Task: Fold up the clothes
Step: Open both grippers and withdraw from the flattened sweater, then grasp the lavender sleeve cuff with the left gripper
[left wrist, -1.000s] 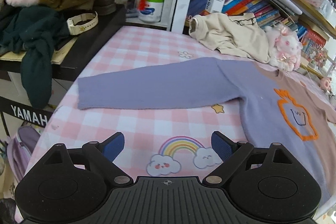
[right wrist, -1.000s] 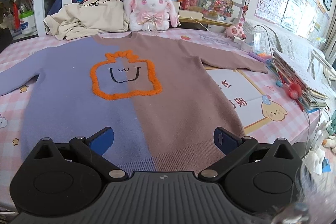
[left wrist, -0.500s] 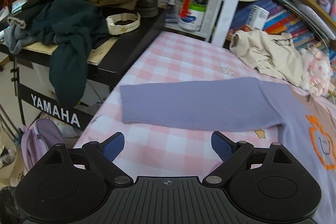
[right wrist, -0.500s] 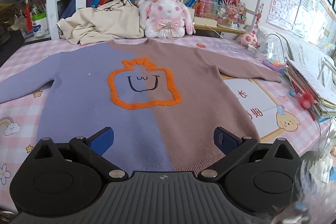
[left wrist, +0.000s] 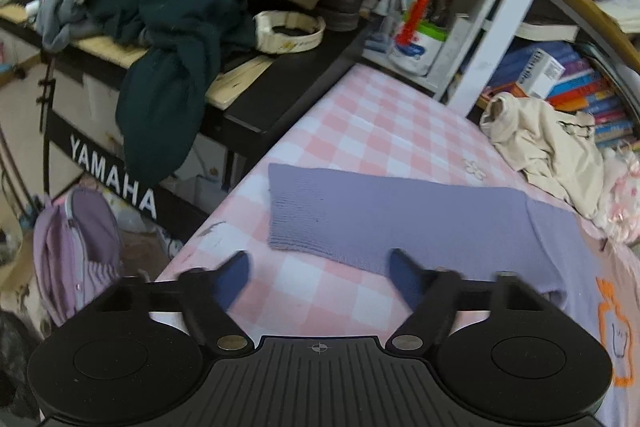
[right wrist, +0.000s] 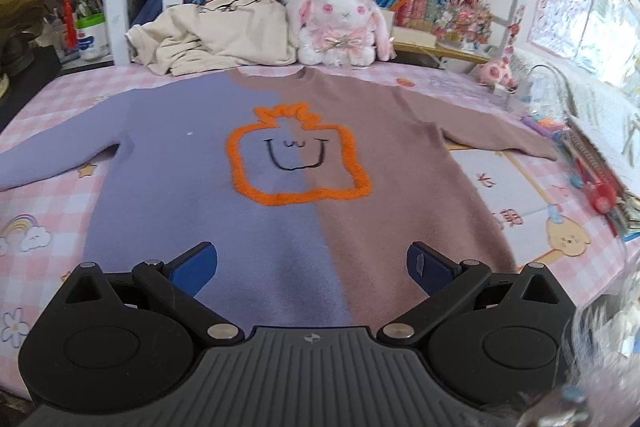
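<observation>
While the sweater [right wrist: 280, 195] lies flat, cream clothes [right wrist: 212, 35] crowd its collar.

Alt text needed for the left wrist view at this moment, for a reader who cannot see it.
The left gripper, its jaws closing with nothing between them, hangs over a pink checked cloth just short of the cuff of a lilac sweater sleeve lying flat. Behind it, dark clothes are heaped on a black keyboard, with a cream garment at right below the bookshelves.

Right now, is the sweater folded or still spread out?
Spread out. The sweater lies flat on the checked bedcover, front up, with both sleeves stretched sideways and no folds.
</observation>
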Tool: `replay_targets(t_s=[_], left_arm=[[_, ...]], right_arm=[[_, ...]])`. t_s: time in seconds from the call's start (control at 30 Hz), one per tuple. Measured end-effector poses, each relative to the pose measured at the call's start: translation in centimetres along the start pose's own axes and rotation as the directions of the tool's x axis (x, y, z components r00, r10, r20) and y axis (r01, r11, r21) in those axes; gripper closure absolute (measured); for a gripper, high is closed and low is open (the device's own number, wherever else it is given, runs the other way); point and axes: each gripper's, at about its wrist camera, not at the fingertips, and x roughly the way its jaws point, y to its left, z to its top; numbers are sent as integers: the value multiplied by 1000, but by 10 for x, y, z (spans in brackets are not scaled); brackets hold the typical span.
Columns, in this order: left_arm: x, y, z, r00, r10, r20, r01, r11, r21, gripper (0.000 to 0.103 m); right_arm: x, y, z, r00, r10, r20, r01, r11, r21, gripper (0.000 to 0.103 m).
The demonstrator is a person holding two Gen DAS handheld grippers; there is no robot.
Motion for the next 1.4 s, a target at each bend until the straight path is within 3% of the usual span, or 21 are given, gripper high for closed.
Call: replay_targets(t_s=[0.13, 0.5, 0.77, 0.9, 0.93, 1.2, 1.4], left_arm=[[10, 9, 2, 1000, -24, -7, 23, 998, -63, 52], [38, -1, 18, 995, -97, 11, 97, 976, -196, 53], [42, 9, 21, 998, -61, 5, 59, 944, -326, 71], [45, 18, 19, 999, -46, 13, 48, 933, -356, 99], [45, 21, 18, 999, -48, 20, 52, 930, -365, 99], [38, 12, 19, 998, -35, 56, 52, 940, -338, 100], [12, -27, 24, 989, -47, 140, 83, 963, -258, 100]], right_arm=[[-1, 5, 1, 1000, 4, 5, -4, 999, -38, 1], [2, -3, 2, 1000, -25, -11, 25, 999, -22, 1], [4, -7, 4, 999, -34, -10, 34, 999, -16, 1], [5, -10, 3, 999, -33, -14, 33, 999, -21, 1], [5, -11, 3, 999, -34, -14, 34, 999, -24, 1], [8, -32, 6, 1000, -18, -4, 18, 1000, -11, 1], [23, -52, 10, 999, 41, -23, -41, 999, 0, 0]])
